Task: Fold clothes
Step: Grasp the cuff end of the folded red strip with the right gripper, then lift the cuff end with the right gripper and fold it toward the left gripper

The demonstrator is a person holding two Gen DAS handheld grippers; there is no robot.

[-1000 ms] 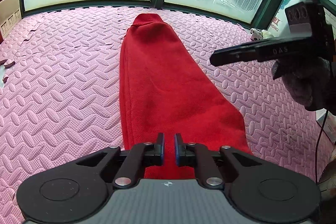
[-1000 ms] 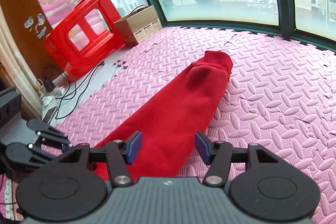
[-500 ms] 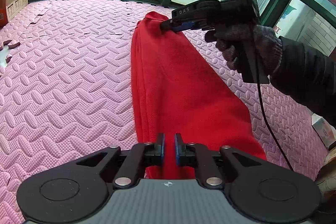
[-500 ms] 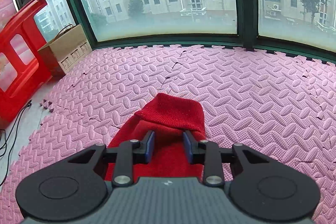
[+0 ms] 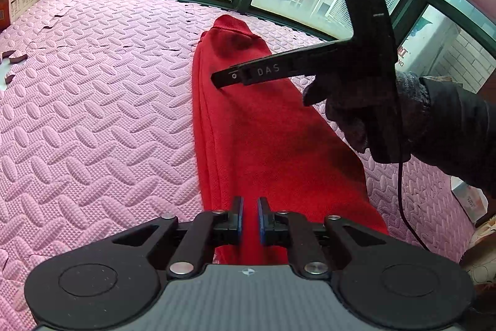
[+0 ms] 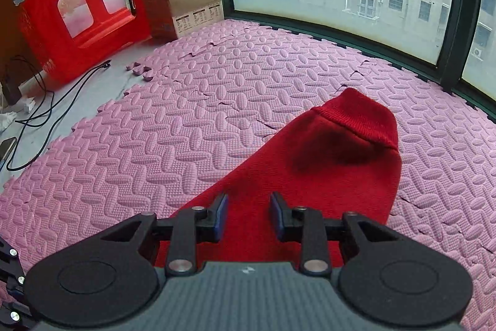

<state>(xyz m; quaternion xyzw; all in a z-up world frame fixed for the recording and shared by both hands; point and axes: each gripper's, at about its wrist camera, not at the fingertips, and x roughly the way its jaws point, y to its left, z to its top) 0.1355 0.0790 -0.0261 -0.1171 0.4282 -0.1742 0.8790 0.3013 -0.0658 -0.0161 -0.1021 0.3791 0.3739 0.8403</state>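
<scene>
A red garment (image 5: pixel 266 126), folded lengthwise into a long narrow strip with stacked edges along one side, lies on the pink foam floor mat (image 5: pixel 93 114). It stretches straight ahead from the left gripper (image 5: pixel 250 213), whose fingers are drawn close together around the near end's fabric. Its far end narrows to a ribbed cuff (image 6: pixel 356 117). The right gripper (image 6: pixel 248 216) hovers over the strip's middle, fingers apart with nothing between them, the cuff ahead and slightly to their right.
</scene>
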